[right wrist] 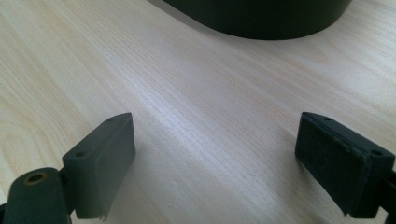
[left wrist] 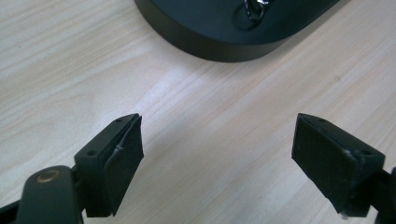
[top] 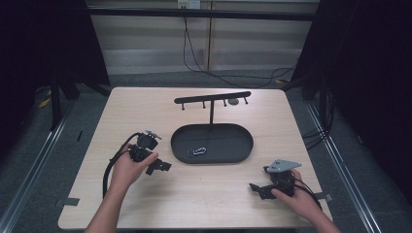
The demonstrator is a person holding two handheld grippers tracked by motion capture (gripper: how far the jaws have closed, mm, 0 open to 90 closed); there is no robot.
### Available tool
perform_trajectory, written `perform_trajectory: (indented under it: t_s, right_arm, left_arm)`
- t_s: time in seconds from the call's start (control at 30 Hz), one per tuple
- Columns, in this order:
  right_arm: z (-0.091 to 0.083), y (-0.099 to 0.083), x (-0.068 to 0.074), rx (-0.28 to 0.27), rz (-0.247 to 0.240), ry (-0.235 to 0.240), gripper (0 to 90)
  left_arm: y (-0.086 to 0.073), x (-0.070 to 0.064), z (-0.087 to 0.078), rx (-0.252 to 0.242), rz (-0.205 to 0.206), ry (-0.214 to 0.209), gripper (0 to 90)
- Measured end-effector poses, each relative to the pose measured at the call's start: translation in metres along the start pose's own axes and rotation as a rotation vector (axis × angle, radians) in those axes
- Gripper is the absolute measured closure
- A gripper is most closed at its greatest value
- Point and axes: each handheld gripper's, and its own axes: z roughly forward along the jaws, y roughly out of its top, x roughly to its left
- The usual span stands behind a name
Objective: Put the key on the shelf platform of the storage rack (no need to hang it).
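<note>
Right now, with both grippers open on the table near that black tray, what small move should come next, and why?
Probably ease the left gripper forward over the tray's near rim toward the metal clip lying inside. Its jaws stand wide apart with nothing between them, it sits closer to the clip than the right gripper, and the left gripper view already shows the clip just beyond the rim.
</note>
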Motion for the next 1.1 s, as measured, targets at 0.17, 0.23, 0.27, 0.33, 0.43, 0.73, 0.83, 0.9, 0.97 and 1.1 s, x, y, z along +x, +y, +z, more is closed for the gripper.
perform_trajectory:
  t_s: [0.17, 0.23, 0.27, 0.33, 0.43, 0.73, 0.83, 0.9, 0.97, 1.1]
  right_arm:
    - [0.0, 0.0, 0.0, 0.0, 0.0, 0.0, 11.7]
    - [0.0, 0.0, 0.0, 0.0, 0.0, 0.0, 11.7]
    - [0.0, 0.0, 0.0, 0.0, 0.0, 0.0, 11.7]
    - [0.0, 0.0, 0.0, 0.0, 0.0, 0.0, 11.7]
    - [0.0, 0.0, 0.0, 0.0, 0.0, 0.0, 11.7]
    - [0.0, 0.0, 0.0, 0.0, 0.0, 0.0, 11.7]
    - [0.0, 0.0, 0.0, 0.0, 0.0, 0.0, 11.7]
    - [0.0, 0.0, 0.0, 0.0, 0.0, -0.001, 11.7]
    - [0.0, 0.0, 0.0, 0.0, 0.0, 0.0, 11.7]
    - [0.0, 0.0, 0.0, -0.001, 0.001, 0.001, 11.7]
  left_arm:
    - [-0.006, 0.003, -0.002, -0.003, 0.005, 0.002, 16.5]
    - [-0.009, 0.005, -0.002, 0.005, 0.011, -0.005, 16.6]
    - [-0.01, 0.005, -0.001, 0.007, 0.008, -0.004, 16.6]
    - [-0.013, 0.006, -0.001, 0.012, 0.016, -0.007, 16.7]
    - [-0.017, 0.007, 0.0, 0.015, 0.02, -0.008, 16.7]
    - [-0.031, 0.012, 0.004, 0.024, 0.043, -0.003, 16.7]
    - [-0.034, 0.013, 0.005, 0.027, 0.053, 0.002, 16.7]
    - [-0.036, 0.013, 0.006, 0.022, 0.047, 0.001, 16.7]
    - [-0.04, 0.014, 0.009, 0.026, 0.056, 0.005, 16.7]
    - [-0.044, 0.015, 0.012, 0.032, 0.056, 0.006, 16.6]
